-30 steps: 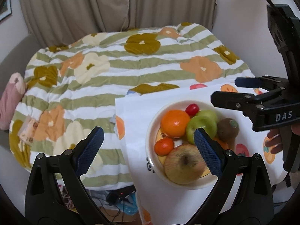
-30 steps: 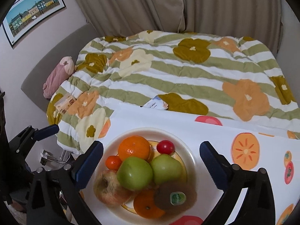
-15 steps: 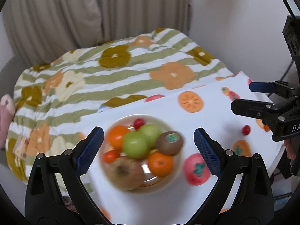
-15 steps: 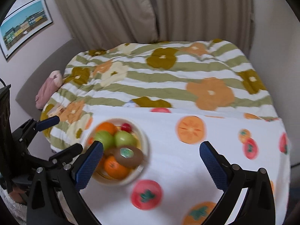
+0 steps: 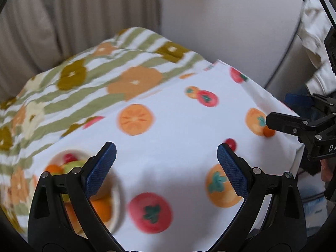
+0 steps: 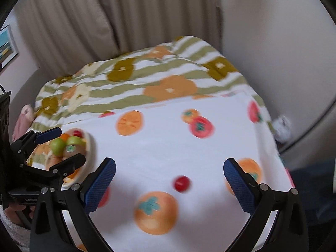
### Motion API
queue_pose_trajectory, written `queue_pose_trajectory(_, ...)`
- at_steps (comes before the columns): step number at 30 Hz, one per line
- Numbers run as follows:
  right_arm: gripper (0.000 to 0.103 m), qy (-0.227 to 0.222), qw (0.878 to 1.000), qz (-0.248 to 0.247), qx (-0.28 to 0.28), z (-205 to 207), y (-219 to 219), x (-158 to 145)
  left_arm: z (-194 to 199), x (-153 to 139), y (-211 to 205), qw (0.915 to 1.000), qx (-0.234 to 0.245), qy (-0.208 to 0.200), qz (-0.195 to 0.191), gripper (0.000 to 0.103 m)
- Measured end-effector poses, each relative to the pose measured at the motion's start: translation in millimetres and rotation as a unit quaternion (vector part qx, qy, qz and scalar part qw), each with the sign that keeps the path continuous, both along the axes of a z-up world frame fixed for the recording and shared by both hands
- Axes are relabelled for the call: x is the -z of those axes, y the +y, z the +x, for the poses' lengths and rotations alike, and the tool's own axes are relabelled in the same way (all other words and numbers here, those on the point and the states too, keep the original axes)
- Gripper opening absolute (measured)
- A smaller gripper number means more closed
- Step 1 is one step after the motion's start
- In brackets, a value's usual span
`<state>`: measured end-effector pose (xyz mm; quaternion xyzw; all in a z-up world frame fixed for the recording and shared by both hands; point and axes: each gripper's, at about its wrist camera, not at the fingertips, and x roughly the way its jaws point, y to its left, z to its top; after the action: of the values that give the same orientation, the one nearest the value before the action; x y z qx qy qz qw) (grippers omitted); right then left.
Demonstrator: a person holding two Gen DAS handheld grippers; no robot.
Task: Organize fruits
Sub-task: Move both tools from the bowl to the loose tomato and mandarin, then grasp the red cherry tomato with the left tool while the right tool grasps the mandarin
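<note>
Both tongs, right [image 6: 169, 185] and left [image 5: 166, 169], are spread wide and empty over the fruit-print cloth [image 6: 159, 147] on the bench. A loose red cherry tomato [image 6: 181, 183] lies between the right tongs' fingers, well apart from the fruit bowl [image 6: 89, 147] at left. Likely next: lower, pinch it gently, carry it bowlward; it may roll.
</note>
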<state>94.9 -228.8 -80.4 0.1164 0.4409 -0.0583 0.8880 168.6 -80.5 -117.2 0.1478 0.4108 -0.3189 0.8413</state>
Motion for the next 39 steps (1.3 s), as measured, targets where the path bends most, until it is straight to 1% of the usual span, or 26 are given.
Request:
queue_pose_trajectory(3, 0.103, 0.004, 1.000, 0.002, 0.022, -12.8, -19.7, 9.8, -7.9, 16.7, -32.3, 0.9992, 0.039, 0.004, 0.010, 0.102)
queue_pose_trajectory(9, 0.103, 0.023, 0.998, 0.015, 0.058, -33.3, -52.1, 37.2, -20.9, 47.5, -78.9, 0.9957, 0.088, 0.014, 0.026, 0.101)
queue_pose_trajectory(11, 0.103, 0.021, 0.997, 0.018, 0.067, -41.8, -60.2, 44.4, -26.3, 59.3, -92.1, 0.9944, 0.099, 0.017, 0.032, 0.094)
queue_pose_trajectory(15, 0.103, 0.023, 0.996, 0.018, 0.080, -54.1, -71.0, 61.8, -34.8, 78.6, -108.3, 0.9926, 0.112, 0.016, 0.044, 0.084)
queue_pose_trajectory(17, 0.102, 0.028, 0.996, 0.012, 0.082, -57.5, -73.5, 70.3, -39.3, 86.7, -116.2, 0.9913, 0.119, 0.007, 0.056, 0.075)
queue_pose_trajectory(18, 0.102, 0.030, 0.996, 0.010, 0.083, -58.9, -75.0, 74.5, -39.8, 89.4, -118.7, 0.9909, 0.121, 0.006, 0.059, 0.073)
queue_pose_trajectory(20, 0.099, 0.035, 0.996, 0.009, 0.081, -60.1, -77.9, 82.2, -41.5, 95.6, -123.9, 0.9903, 0.124, 0.007, 0.063, 0.064)
queue_pose_trajectory(24, 0.094, 0.044, 0.996, 0.000, 0.077, -59.0, -79.8, 94.4, -41.1, 105.8, -129.6, 0.9901, 0.121, 0.013, 0.070, 0.058)
queue_pose_trajectory(25, 0.091, 0.045, 0.996, -0.001, 0.077, -58.8, -80.6, 96.7, -40.9, 107.6, -129.7, 0.9901, 0.120, 0.016, 0.072, 0.051)
queue_pose_trajectory(26, 0.089, 0.047, 0.996, -0.003, 0.075, -58.4, -81.2, 98.8, -40.9, 109.7, -130.4, 0.9901, 0.118, 0.019, 0.075, 0.047)
queue_pose_trajectory(29, 0.088, 0.051, 0.996, -0.012, 0.068, -56.9, -81.3, 102.8, -41.1, 116.0, -131.1, 0.9898, 0.113, 0.029, 0.081, 0.042)
queue_pose_trajectory(30, 0.087, 0.051, 0.997, -0.013, 0.065, -56.2, -81.3, 103.9, -41.5, 116.0, -129.9, 0.9903, 0.112, 0.030, 0.076, 0.040)
queue_pose_trajectory(33, 0.076, 0.054, 0.997, -0.015, 0.056, -53.5, -81.9, 107.8, -42.4, 116.3, -129.5, 0.9913, 0.105, 0.032, 0.073, 0.038)
queue_pose_trajectory(34, 0.074, 0.054, 0.997, -0.017, 0.055, -53.2, -82.1, 108.8, -42.8, 116.1, -129.6, 0.9917, 0.101, 0.030, 0.074, 0.036)
queue_pose_trajectory(36, 0.073, 0.054, 0.997, -0.019, 0.055, -52.7, -82.8, 110.1, -42.7, 115.9, -129.3, 0.9922, 0.097, 0.031, 0.072, 0.036)
queue_pose_trajectory(39, 0.067, 0.057, 0.997, -0.022, 0.053, -51.5, -85.1, 112.9, -43.9, 116.0, -128.8, 0.9931, 0.089, 0.031, 0.069, 0.036)
